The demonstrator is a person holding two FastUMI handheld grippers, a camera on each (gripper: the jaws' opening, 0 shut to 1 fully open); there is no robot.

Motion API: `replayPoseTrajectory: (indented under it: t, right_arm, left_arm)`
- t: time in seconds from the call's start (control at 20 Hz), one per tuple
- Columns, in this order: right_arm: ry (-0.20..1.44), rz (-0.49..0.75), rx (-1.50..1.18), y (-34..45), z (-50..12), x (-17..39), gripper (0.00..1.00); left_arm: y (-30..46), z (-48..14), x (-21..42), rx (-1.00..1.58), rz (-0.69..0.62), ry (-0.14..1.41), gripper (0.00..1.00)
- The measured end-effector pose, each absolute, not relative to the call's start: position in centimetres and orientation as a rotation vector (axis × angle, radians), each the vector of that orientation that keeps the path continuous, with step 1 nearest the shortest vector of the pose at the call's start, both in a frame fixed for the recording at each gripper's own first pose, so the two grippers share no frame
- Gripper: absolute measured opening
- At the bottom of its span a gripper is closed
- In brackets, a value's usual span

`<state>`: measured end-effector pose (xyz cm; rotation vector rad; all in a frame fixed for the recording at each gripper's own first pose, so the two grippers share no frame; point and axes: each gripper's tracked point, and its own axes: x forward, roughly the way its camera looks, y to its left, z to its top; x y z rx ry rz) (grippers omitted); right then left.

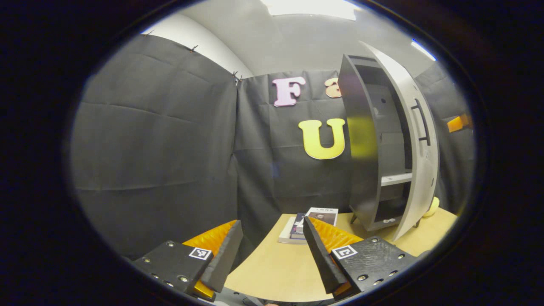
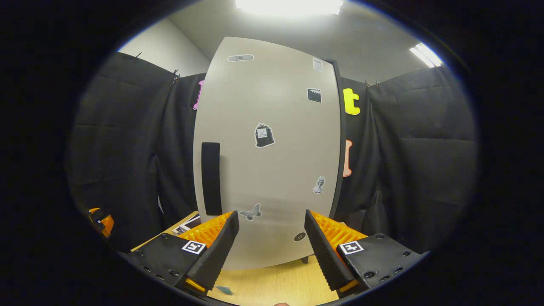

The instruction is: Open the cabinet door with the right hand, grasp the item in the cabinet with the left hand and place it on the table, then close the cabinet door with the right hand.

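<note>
A tall grey cabinet [image 1: 361,140] stands on the wooden table [image 1: 272,263], at the right of the left gripper view. Its pale door [image 1: 418,140] hangs ajar, the black handle [image 1: 422,121] on its outer face. Inside I see a white shelf [image 1: 396,179] and a dark bottom board. A yellow rounded thing [image 1: 432,207] peeks out on the table past the door's edge. My left gripper [image 1: 272,238] is open, well short of the cabinet. In the right gripper view the door [image 2: 272,161] faces me, its handle [image 2: 211,178] left of my open right gripper [image 2: 271,231], which touches nothing.
A small stack of books [image 1: 308,222] lies at the table's far edge, left of the cabinet, and also shows as the books [image 2: 187,224] beside the door. Black cloth walls close in behind. The other gripper [image 1: 459,123] shows past the door. Stickers dot the door's face.
</note>
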<state>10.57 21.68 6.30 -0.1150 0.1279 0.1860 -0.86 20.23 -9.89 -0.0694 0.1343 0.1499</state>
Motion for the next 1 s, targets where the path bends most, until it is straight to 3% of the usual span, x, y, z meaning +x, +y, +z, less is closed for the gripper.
replayPoseTrajectory:
  t: [1.0]
  right_arm:
    - [0.137, 0.156, -0.027, 4.0, 4.2, 13.1, 0.96]
  left_arm:
    - [0.7, 0.6, 2.4, -0.02, 0.066, 0.054, 0.87]
